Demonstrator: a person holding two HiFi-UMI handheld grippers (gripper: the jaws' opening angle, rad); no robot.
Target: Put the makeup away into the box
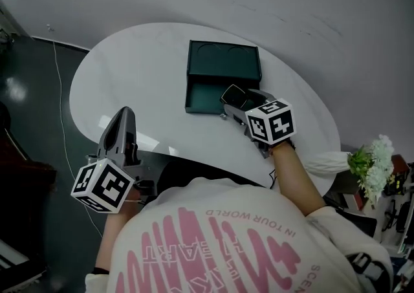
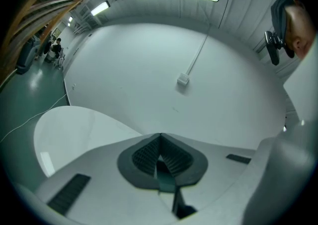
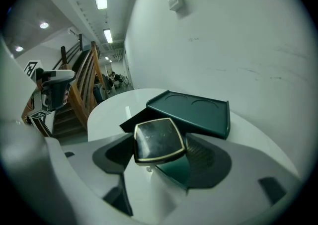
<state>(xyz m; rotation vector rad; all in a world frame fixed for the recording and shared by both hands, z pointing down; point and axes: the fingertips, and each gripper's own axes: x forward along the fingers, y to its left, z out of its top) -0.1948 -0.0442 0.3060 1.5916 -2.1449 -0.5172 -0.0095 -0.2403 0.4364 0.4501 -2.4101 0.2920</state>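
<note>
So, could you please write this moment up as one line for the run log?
right gripper: shut on compact | compact: at edge of box drawer | drawer: open | left gripper: shut, empty

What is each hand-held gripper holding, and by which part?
Right hand-held gripper grips the black compact by its opposite edges; left hand-held gripper is shut on nothing.

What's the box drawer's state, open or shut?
Open. The drawer juts out from under the green box toward the person, interior exposed. The right gripper holds the compact near it.
</note>
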